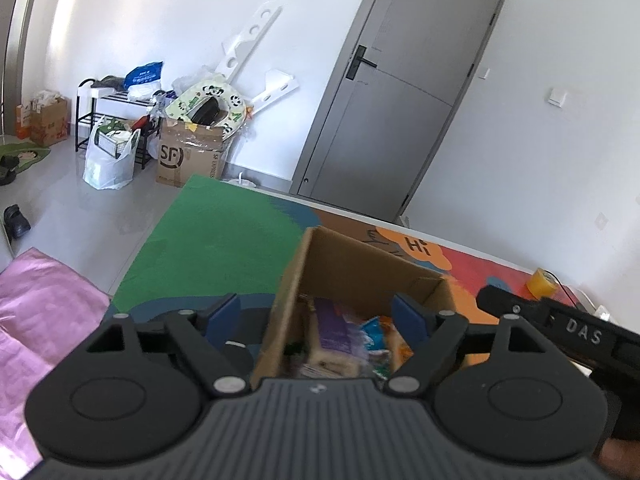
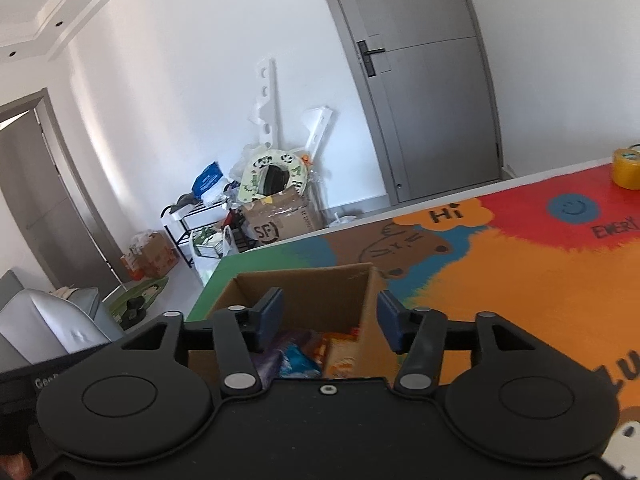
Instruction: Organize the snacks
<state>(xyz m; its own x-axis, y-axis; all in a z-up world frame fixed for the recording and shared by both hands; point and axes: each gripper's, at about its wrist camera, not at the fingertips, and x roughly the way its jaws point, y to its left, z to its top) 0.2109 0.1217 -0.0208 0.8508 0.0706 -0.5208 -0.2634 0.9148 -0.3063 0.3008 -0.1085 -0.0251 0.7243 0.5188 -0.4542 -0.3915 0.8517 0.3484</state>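
An open cardboard box [image 1: 360, 268] stands on the colourful table mat [image 1: 208, 240]. Several snack packets [image 1: 340, 332] lie inside it, among them a purple one and a blue one. My left gripper [image 1: 316, 316] is open and empty, hovering over the box's near left edge. In the right wrist view the same box [image 2: 312, 292] sits just below my right gripper [image 2: 330, 316], which is open and empty above the snacks [image 2: 304, 354]. The right gripper's body shows at the right of the left wrist view [image 1: 560, 320].
A yellow tape roll [image 2: 627, 168] stands at the mat's far right edge. A pink cloth [image 1: 36, 320] lies left of the table. Boxes, bags and a black rack [image 1: 120, 120] sit against the far wall beside a grey door [image 1: 400, 100].
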